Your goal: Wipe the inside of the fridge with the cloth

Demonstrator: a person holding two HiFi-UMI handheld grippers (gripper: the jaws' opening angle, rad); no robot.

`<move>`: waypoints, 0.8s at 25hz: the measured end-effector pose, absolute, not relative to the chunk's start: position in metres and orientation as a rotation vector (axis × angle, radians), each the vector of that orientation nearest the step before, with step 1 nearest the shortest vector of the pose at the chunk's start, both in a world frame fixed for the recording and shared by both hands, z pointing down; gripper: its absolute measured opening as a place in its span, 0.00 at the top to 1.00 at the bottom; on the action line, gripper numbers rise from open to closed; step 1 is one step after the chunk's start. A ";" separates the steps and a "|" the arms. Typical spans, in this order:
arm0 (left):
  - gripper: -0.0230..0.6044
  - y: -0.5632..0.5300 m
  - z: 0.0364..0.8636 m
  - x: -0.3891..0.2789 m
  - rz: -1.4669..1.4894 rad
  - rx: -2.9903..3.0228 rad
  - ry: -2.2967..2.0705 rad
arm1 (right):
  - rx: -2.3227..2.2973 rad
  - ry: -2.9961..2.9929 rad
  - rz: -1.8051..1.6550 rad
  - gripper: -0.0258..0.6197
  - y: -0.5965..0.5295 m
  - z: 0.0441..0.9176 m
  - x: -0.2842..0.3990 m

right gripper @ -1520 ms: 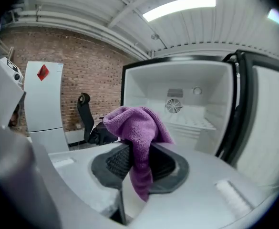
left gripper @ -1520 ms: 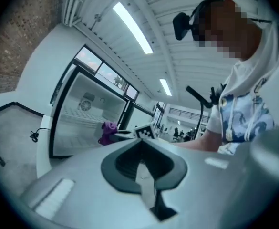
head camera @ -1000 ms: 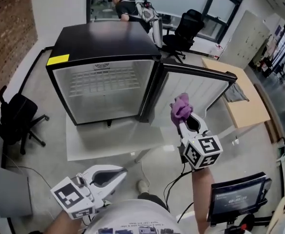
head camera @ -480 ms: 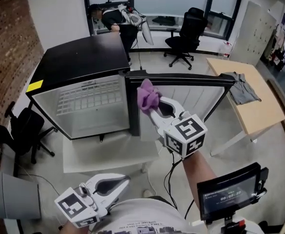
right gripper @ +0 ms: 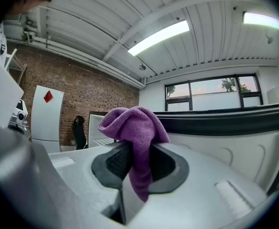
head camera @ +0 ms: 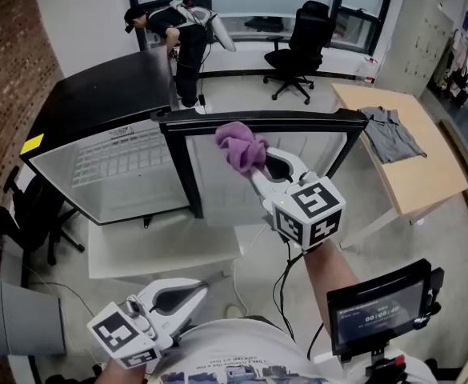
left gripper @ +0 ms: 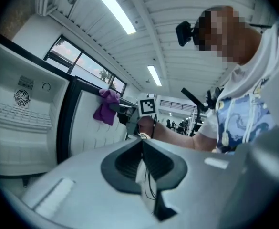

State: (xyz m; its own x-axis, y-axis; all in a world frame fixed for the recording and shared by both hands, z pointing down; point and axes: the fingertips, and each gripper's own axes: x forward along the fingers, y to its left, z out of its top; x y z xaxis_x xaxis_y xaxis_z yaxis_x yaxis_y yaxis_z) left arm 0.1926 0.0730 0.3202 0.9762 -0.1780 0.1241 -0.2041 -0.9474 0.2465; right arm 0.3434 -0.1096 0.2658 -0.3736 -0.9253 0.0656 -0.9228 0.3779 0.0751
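A small black fridge [head camera: 98, 102] stands open on a low white table, its white inside [head camera: 114, 174] with a wire shelf facing me. Its door [head camera: 282, 146] is swung out to the right. My right gripper [head camera: 254, 166] is shut on a purple cloth [head camera: 240, 146], held up in front of the door's inner face, right of the fridge opening. The cloth [right gripper: 134, 137] bunches above the jaws in the right gripper view. My left gripper [head camera: 198, 290] hangs low near my body, shut and holding nothing. In the left gripper view the cloth [left gripper: 107, 106] shows before the door.
A black office chair [head camera: 26, 206] stands left of the fridge. A wooden table [head camera: 410, 174] with a grey garment [head camera: 390, 130] is on the right. A person [head camera: 178, 22] bends over behind the fridge, near another chair [head camera: 302, 42]. A tablet [head camera: 374, 314] sits at lower right.
My head has moved, so the fridge sits further left in view. The right gripper with the cloth has risen and gone left, toward the door. The left gripper has barely moved.
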 end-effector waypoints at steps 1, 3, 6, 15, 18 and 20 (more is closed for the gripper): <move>0.95 0.075 0.320 0.198 0.149 2.866 -0.272 | 1.719 -2.516 -0.036 0.84 -0.107 0.265 0.353; 0.95 0.080 0.319 0.206 0.158 2.869 -0.252 | 1.760 -2.494 -0.024 0.84 -0.102 0.265 0.370; 0.95 0.088 0.320 0.213 0.166 2.865 -0.230 | 1.819 -2.447 -0.008 0.84 -0.091 0.268 0.395; 0.95 0.094 0.327 0.236 0.178 2.865 -0.165 | 2.027 -2.280 0.001 0.84 -0.065 0.267 0.478; 0.95 0.095 0.329 0.242 0.188 2.874 -0.141 | 2.065 -2.242 0.007 0.84 -0.060 0.270 0.495; 0.95 0.098 0.329 0.243 0.200 2.881 -0.124 | 2.089 -2.216 0.014 0.84 -0.055 0.271 0.503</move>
State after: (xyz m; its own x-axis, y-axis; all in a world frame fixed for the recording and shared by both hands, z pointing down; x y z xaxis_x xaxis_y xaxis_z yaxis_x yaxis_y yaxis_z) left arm 0.2434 0.0975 0.3289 0.9870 -0.0669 0.1463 -0.1012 -0.9651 0.2414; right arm 0.5035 -0.0547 0.2710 -0.0565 -0.9954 0.0767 -0.9964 0.0612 0.0593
